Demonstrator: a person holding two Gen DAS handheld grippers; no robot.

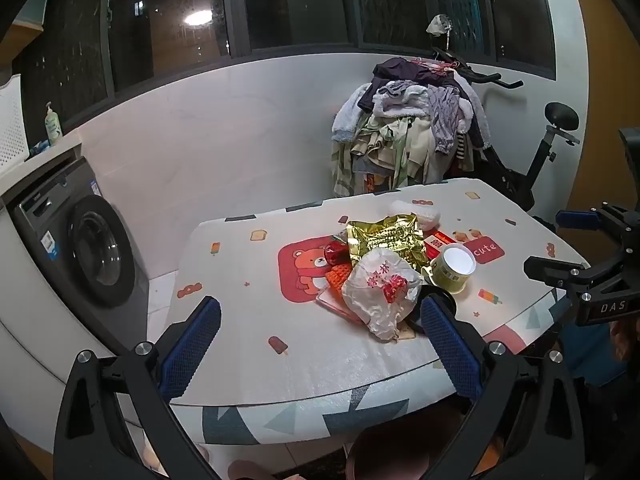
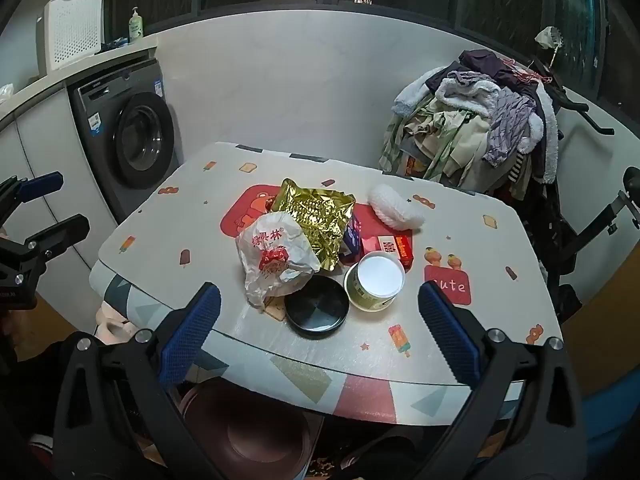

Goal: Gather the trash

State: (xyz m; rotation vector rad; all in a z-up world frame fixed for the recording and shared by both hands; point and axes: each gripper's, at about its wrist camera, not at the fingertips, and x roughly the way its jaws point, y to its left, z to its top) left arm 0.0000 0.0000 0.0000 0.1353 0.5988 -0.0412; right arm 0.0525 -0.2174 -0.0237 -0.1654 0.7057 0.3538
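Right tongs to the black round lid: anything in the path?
Nothing visible. The right tongs are open and empty, and the black round lid lies nearest them on the table edge, with the crumpled white plastic bag beside it.

"cute" on red patch of tablecloth [image 2: 447,289]; "DAS" on right gripper [image 1: 576,240] body.

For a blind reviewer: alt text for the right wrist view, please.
The open right gripper hovers empty over a table holding trash: crumpled white plastic bag, gold foil bag, black lid, paper cup, red box.
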